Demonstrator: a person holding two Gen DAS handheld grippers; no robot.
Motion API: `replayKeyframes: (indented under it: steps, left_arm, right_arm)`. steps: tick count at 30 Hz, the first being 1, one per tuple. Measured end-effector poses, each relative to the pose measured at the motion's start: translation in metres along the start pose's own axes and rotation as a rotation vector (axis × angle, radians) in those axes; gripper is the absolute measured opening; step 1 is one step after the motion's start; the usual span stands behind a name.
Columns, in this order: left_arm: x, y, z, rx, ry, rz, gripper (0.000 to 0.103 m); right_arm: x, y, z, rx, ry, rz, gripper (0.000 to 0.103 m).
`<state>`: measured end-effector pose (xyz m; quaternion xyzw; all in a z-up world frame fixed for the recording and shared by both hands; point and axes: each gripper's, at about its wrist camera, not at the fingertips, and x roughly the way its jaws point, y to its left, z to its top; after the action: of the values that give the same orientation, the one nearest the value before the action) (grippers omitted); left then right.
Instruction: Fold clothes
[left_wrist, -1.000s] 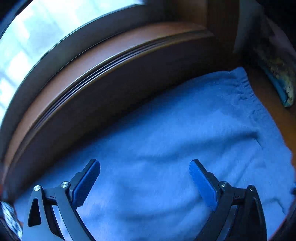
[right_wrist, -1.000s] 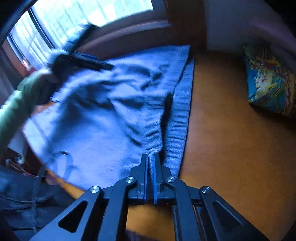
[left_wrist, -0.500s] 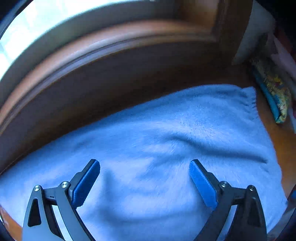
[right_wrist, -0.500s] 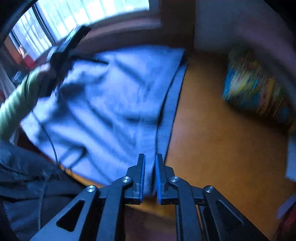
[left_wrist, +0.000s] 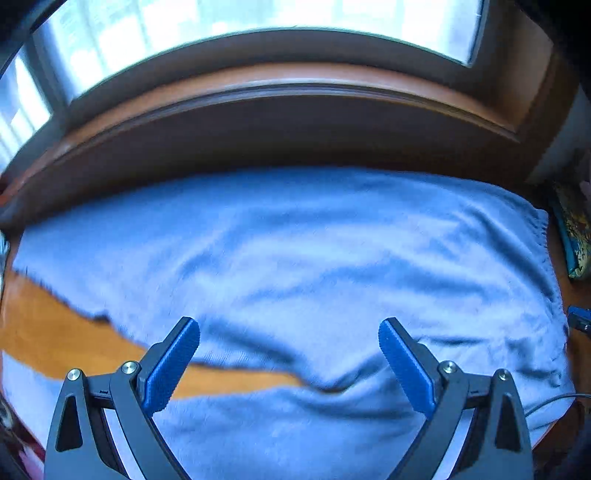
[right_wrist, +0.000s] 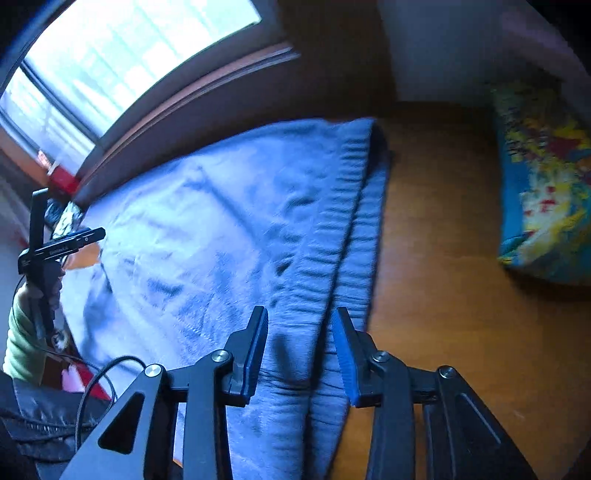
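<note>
Now the right gripper (right_wrist: 299, 350) has its blue-padded fingers (right_wrist: 255, 354) parting, a narrow gap between them, and the ribbed edge of the blue knit garment (right_wrist: 221, 229) runs up through that gap without either pad pressing on it. That ribbed band, doubled over itself in two layers, stretches away from the fingers toward the wooden window sill (right_wrist: 207, 92), so the garment's folded edge points straight at the window. The left gripper (left_wrist: 288, 354) hovers with its fingers (left_wrist: 171, 365) spread wide and nothing between them, only cloth below. The garment (left_wrist: 314, 251) lies flat on the orange-brown wooden desk (left_wrist: 44, 332), its long axis running side to side along the sill (left_wrist: 288, 81) in the left wrist view, with a strip of bare wood showing between two folds at the near left. In the right wrist view, a hand in a pale green sleeve (right_wrist: 20, 343) holds the left gripper (right_wrist: 62, 247) over the garment's far corner. A colourful patterned cushion (right_wrist: 543, 184) sits well apart on the desk (right_wrist: 443, 295).
</note>
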<state>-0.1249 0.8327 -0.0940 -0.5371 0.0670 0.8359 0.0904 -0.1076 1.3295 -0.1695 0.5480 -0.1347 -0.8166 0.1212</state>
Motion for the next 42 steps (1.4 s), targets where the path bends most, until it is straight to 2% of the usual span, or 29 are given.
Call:
replayKeyframes:
  steps: [3,10,16,22,26,29,30,31,33,35,36,37,41,42]
  left_arm:
    - [0.006,-0.001,-0.009,-0.018,0.026,-0.015,0.099]
    - [0.020,-0.016,-0.021,0.020,0.077,-0.031,0.099]
    - [0.033,-0.020,-0.026,0.024,0.123,-0.042,0.099]
    - [0.035,-0.022,-0.028,0.018,0.123,-0.046,0.099]
    - [0.034,-0.024,-0.030,0.017,0.114,-0.040,0.100]
    - [0.033,-0.025,-0.031,0.017,0.109,-0.038,0.100]
    - [0.032,-0.026,-0.031,0.018,0.108,-0.038,0.101]
    - [0.032,-0.026,-0.031,0.019,0.107,-0.037,0.101]
    - [0.032,-0.027,-0.031,0.021,0.104,-0.037,0.101]
    - [0.031,-0.028,-0.034,0.022,0.099,-0.036,0.101]
    - [0.030,-0.028,-0.036,0.023,0.097,-0.035,0.102]
    - [0.027,-0.023,-0.050,0.021,0.095,-0.033,0.102]
    - [0.020,-0.019,-0.060,0.009,0.089,-0.026,0.103]
    - [0.017,-0.017,-0.063,0.006,0.087,-0.025,0.103]
  right_arm:
    - [0.007,0.003,0.000,-0.017,0.024,-0.024,0.037]
    - [-0.003,0.003,-0.016,-0.040,0.043,-0.026,0.037]
    - [-0.004,0.000,-0.005,-0.009,0.006,0.050,0.038]
    - [-0.013,0.000,0.001,-0.038,0.008,0.078,0.033]
    - [0.010,0.007,0.000,-0.064,0.075,0.004,0.033]
    - [0.015,0.001,0.002,-0.037,0.072,0.035,0.033]
    - [0.016,0.000,0.004,-0.021,0.070,0.049,0.030]
    - [0.015,0.003,0.006,-0.025,0.065,0.051,0.013]
    - [0.010,0.012,0.011,-0.053,0.046,0.052,0.009]
    - [-0.016,0.036,0.021,-0.111,-0.055,0.079,0.009]
    - [-0.037,0.049,0.027,-0.155,-0.150,0.086,0.008]
    - [-0.043,0.049,0.032,-0.164,-0.191,0.063,0.008]
    - [-0.040,0.030,0.051,-0.153,-0.264,-0.069,0.008]
    - [-0.027,0.022,0.049,-0.148,-0.229,-0.107,0.008]
